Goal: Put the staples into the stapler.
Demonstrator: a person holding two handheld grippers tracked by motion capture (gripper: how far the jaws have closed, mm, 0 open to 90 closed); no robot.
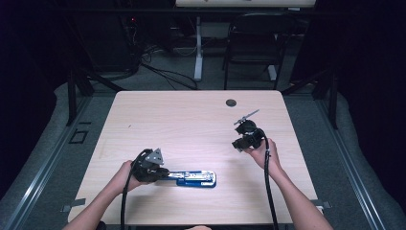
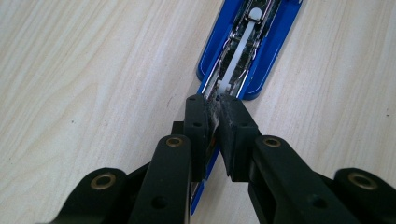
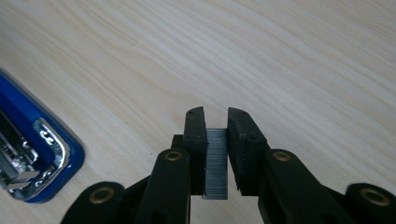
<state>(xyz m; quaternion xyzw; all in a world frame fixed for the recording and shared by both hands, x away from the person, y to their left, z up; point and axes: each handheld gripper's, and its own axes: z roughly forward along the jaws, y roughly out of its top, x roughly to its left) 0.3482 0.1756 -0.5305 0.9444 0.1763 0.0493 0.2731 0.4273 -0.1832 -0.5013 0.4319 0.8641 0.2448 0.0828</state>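
A blue stapler (image 1: 197, 179) lies opened on the pale wooden table (image 1: 182, 120), near the front edge. In the left gripper view its blue base (image 2: 273, 51) runs away from me, with the metal staple channel and a white pusher (image 2: 243, 44) laid bare. My left gripper (image 2: 214, 106) is shut on the thin metal rear end of the stapler; from above the left gripper (image 1: 165, 175) sits at the stapler's left end. My right gripper (image 3: 215, 116) is shut on a grey strip of staples (image 3: 216, 163). The right gripper (image 1: 239, 143) hovers above the table's right half, up and right of the stapler (image 3: 32, 140).
A round cable hole (image 1: 231, 102) sits near the table's far edge. Beyond the table stand a black chair (image 1: 253, 43) and a white desk leg (image 1: 198, 52), with cables on the floor. Cables trail from both grippers toward the front edge.
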